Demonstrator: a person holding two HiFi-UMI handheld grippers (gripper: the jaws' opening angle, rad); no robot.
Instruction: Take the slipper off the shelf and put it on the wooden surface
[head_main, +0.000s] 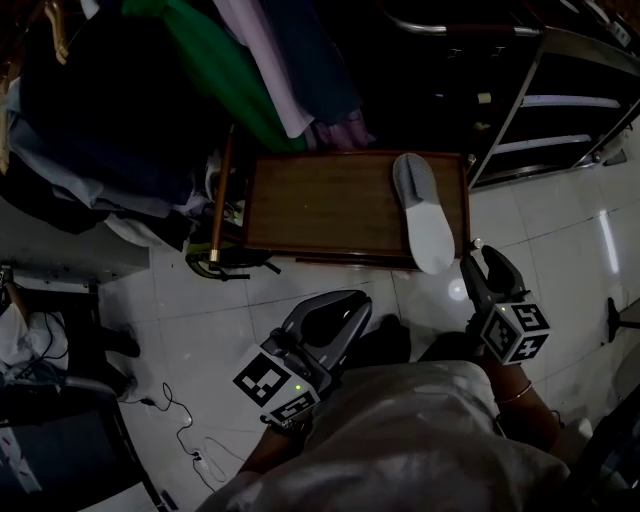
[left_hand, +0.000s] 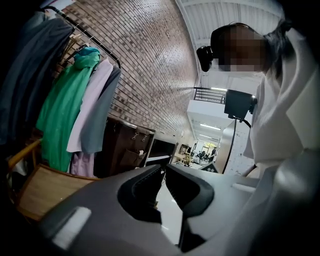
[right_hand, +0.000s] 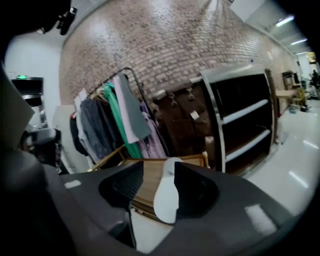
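Observation:
A pale grey slipper (head_main: 422, 210) lies lengthwise on the right side of the low wooden surface (head_main: 320, 205), its near end jutting over the front edge. My right gripper (head_main: 483, 262) hovers just in front of that end, over the tiled floor, open with nothing in it. In the right gripper view the slipper (right_hand: 167, 197) shows beyond the parted jaws of the right gripper (right_hand: 159, 167), untouched by either. My left gripper (head_main: 358, 300) hangs lower left over the floor, shut and empty; in the left gripper view the tips of the left gripper (left_hand: 164, 169) meet.
A dark shelf unit (head_main: 560, 100) with metal rails stands to the right of the wooden surface. Hanging clothes, one of them green (head_main: 215, 70), crowd the back left. A dark chair (head_main: 60, 400) and a cable (head_main: 175, 410) are at the lower left.

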